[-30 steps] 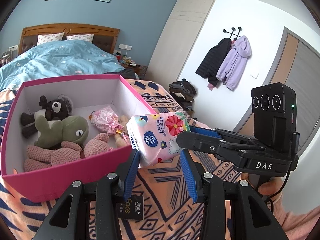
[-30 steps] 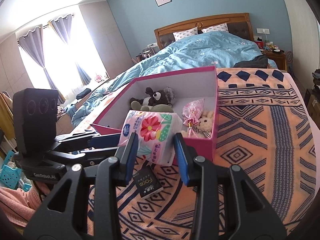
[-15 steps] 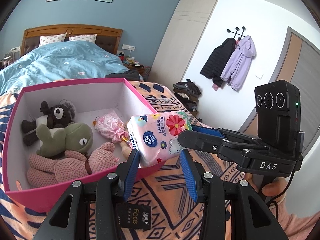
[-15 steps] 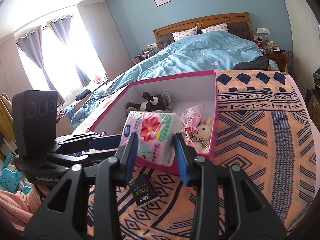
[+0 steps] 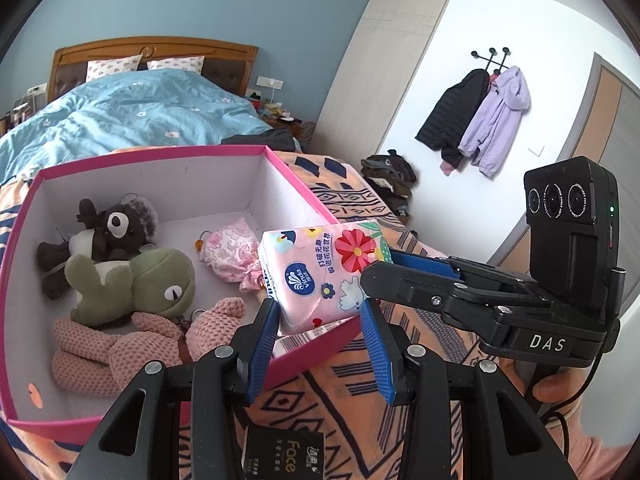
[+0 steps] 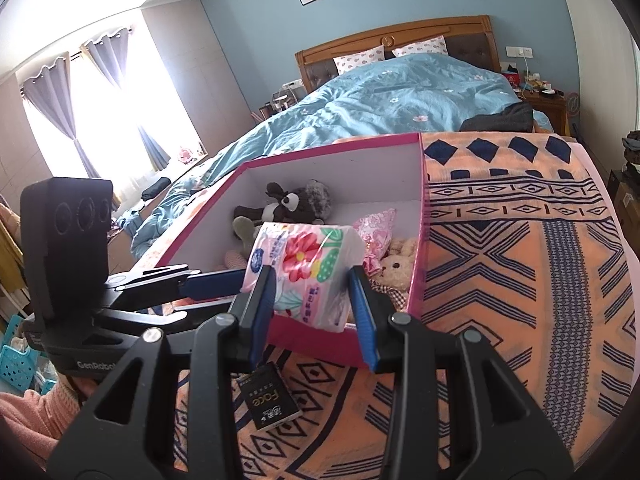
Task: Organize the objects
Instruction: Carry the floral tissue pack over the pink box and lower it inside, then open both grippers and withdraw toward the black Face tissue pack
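Putting-away step, near its end by the look of it. Tissue pack (image 5: pixel 324 276) held up in the air over the near corner of the pink box (image 5: pixel 152 160), just above the rim, not inside yet. Pinched from two sides: left gripper (image 5: pixel 319 308) closed part way on it, right gripper (image 6: pixel 310 280) closed part way on it too, crossing the first. Already in the box: a green frog (image 5: pixel 136 280) and other soft toys, with a bare spot near this corner. Next, probably: lower the pack into that spot, then open both grippers and lift away without bumping the rim. Words to read: "Vinda" in a blue oval on the pack, with Chinese writing beside a red flower; "Face" on a small black pack (image 5: pixel 280 460) lying on the blanket (image 6: pixel 520 280); "DAS" on the right gripper; "GenRobot" on the left one.
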The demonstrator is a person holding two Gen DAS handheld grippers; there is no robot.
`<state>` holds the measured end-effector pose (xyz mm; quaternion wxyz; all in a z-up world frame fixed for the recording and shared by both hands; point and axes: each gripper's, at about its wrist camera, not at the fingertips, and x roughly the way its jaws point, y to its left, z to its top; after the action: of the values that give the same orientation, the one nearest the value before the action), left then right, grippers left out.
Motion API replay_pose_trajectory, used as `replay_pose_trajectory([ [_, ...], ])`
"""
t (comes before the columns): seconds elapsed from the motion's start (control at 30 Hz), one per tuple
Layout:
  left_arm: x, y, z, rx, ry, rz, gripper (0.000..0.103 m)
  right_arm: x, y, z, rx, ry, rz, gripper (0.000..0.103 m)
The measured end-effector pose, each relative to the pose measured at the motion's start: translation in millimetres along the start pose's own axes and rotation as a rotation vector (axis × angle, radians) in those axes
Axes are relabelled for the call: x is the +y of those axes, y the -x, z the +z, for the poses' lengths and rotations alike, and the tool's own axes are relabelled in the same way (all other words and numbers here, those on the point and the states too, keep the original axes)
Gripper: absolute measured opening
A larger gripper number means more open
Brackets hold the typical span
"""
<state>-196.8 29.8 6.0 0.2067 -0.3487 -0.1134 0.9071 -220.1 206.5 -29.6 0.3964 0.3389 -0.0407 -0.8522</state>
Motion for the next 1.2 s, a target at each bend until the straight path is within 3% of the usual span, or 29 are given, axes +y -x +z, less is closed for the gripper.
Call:
replay_pose_trajectory([
  [0.37, 12, -23, 1, 0.054, 0.024, 0.024, 0.042, -15, -25, 0, 0.045, -0.037, -0.035, 0.041],
  [0.67, 16, -25, 0, 0.052, 0.032, 0.030, 0.042, -14, -29, -2, 0.043, -0.024, -0.065, 0.041],
  [1.0, 8, 2, -12, -0.026, -0.010, 0.077, 0.055, -8, -18, -12, 0.025, -0.017, -0.052, 0.042],
  [1.2, -9, 40, -34, -0.093, -0.118, 0.034, 0.063, 4, 16, -29, -0.026, -0.002, 0.032, 0.051],
])
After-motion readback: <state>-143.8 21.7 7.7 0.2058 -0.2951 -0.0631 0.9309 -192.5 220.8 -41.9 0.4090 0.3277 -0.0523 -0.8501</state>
